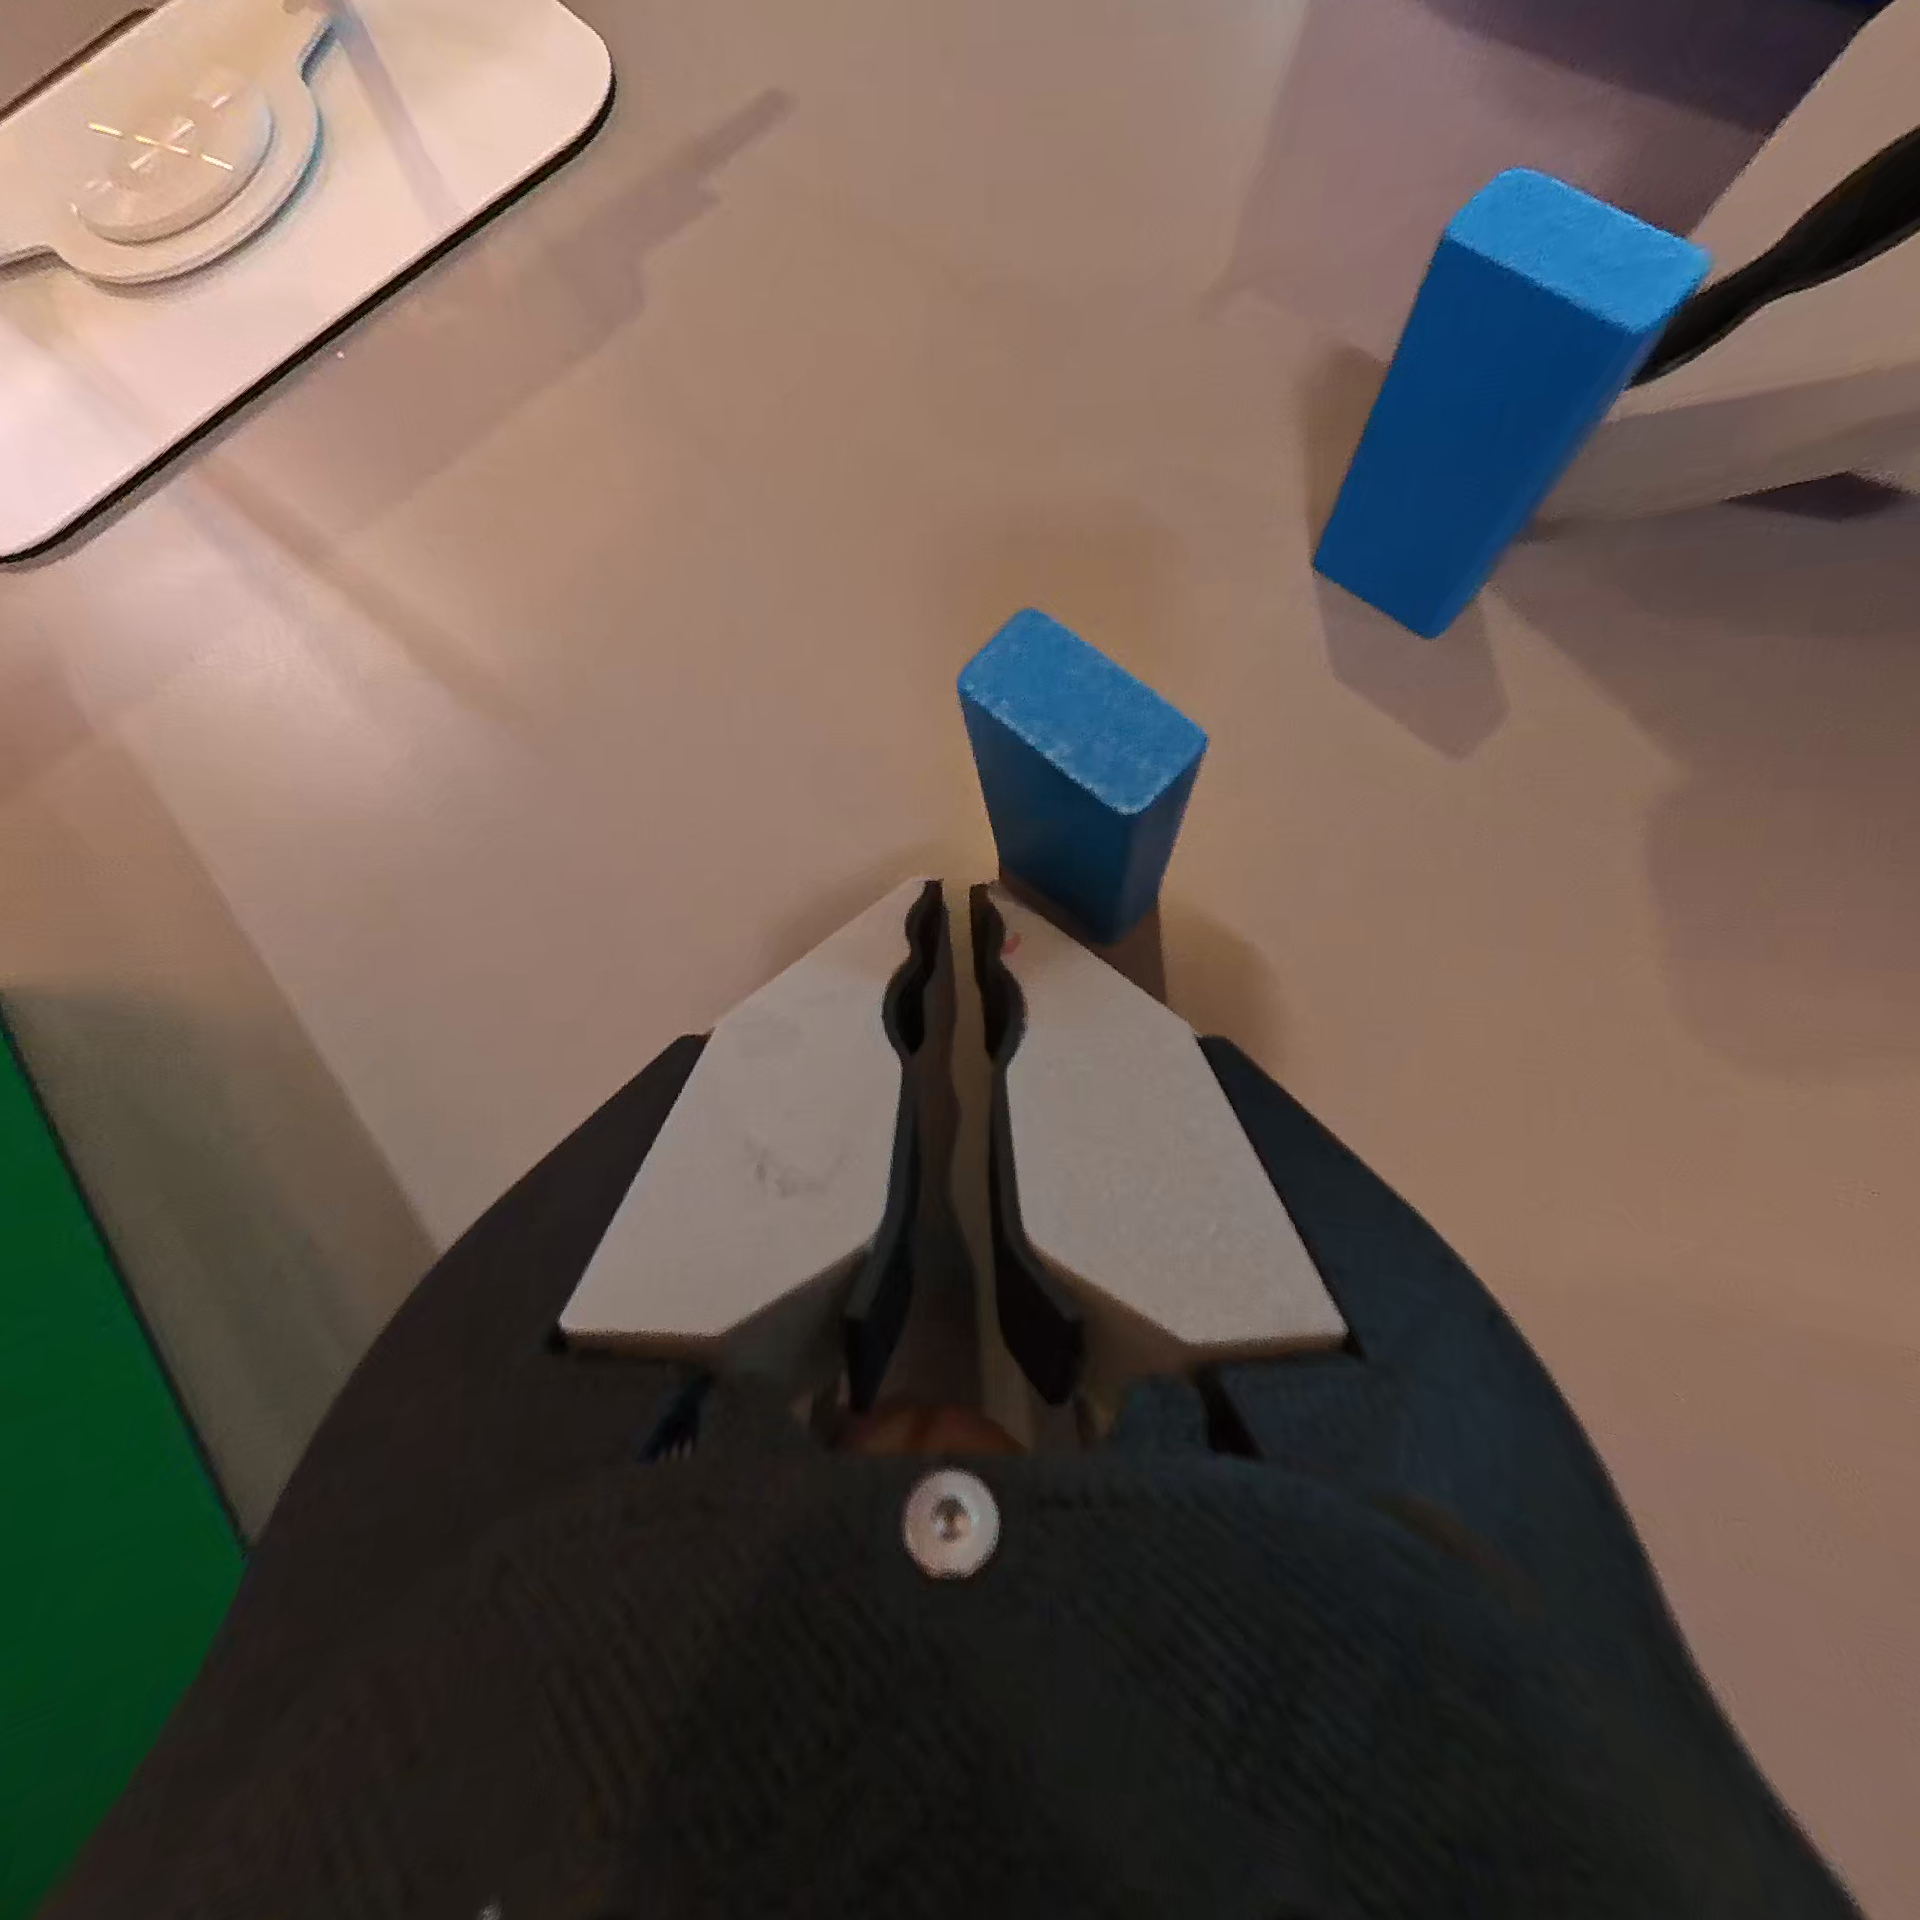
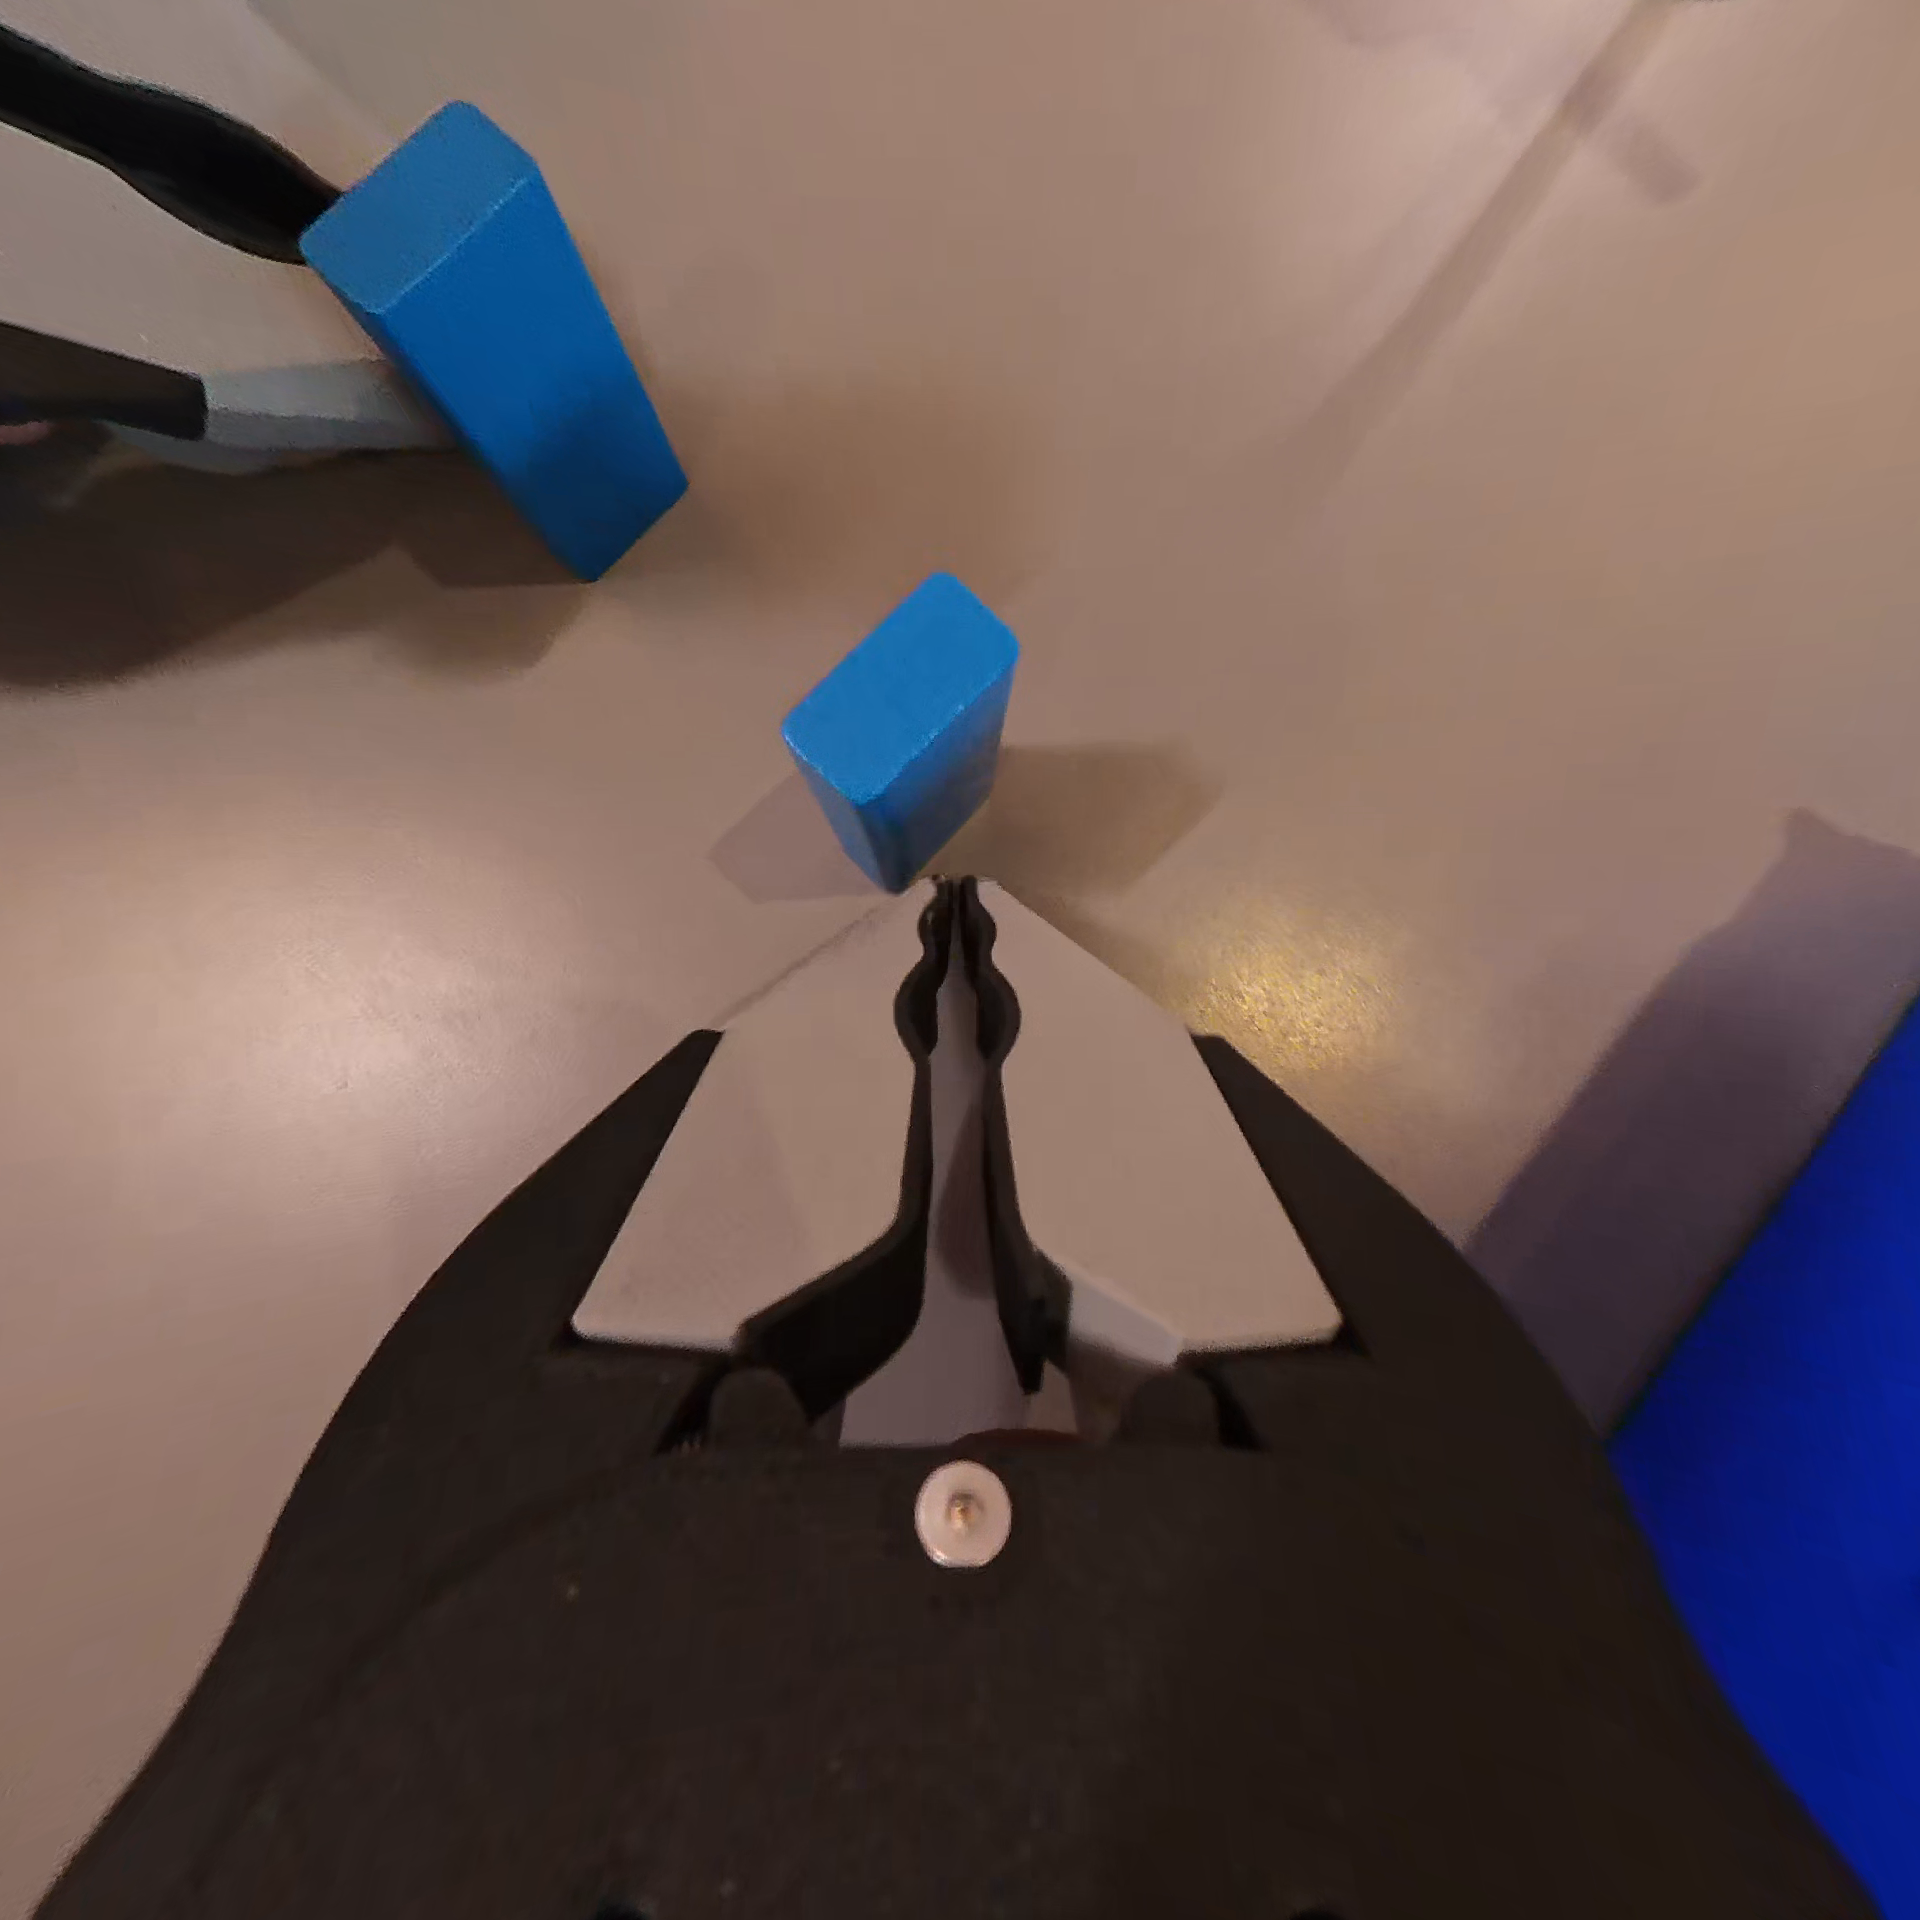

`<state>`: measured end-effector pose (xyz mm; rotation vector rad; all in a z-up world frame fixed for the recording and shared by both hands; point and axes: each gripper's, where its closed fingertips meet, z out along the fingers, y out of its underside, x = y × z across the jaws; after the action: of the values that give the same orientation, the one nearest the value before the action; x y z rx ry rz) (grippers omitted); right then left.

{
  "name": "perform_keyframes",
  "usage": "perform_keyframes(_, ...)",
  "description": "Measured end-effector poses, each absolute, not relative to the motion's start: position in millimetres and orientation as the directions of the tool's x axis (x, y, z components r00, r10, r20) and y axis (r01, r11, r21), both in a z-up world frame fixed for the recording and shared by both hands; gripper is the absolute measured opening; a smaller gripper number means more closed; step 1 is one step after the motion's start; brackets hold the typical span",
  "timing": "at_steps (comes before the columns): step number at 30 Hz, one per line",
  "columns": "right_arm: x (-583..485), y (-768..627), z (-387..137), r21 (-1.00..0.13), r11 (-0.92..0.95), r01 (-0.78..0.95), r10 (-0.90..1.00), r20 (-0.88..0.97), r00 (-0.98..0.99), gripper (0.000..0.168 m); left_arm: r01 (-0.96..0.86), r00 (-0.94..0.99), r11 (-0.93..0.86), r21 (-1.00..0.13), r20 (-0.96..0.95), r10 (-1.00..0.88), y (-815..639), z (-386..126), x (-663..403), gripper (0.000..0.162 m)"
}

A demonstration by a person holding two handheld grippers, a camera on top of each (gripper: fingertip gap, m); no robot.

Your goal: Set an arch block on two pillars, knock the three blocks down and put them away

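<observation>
Two blue pillar blocks stand upright and apart on the beige table. In the left wrist view, my left gripper is shut and empty, its tips at the base of the near pillar. The far pillar stands at the upper right with my right gripper behind it. In the right wrist view, my right gripper is shut and empty, its tips at the base of its near pillar. The other pillar stands at the upper left, with my left gripper behind it. No arch block is in view.
A white flat plate with a round disc lies at the far left of the table. A green surface borders the table's left edge. A deep blue surface lies at the right edge in the right wrist view. Spacing between my two grippers at the tips: around 12 cm. The near pillar is closer to my left gripper, around 6 cm from its tips; the right tips are 12 cm off.
</observation>
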<state>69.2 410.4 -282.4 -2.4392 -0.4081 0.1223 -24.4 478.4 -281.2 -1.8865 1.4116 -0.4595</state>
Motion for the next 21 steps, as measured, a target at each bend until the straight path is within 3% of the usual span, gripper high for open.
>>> perform_keyframes(21,65,424,-283,-0.671,-0.706,0.226,0.307,-0.003,0.952,0.0,-0.681,0.297,-0.098,-0.726,-0.151,-0.943,473,-282,-20,0.0)
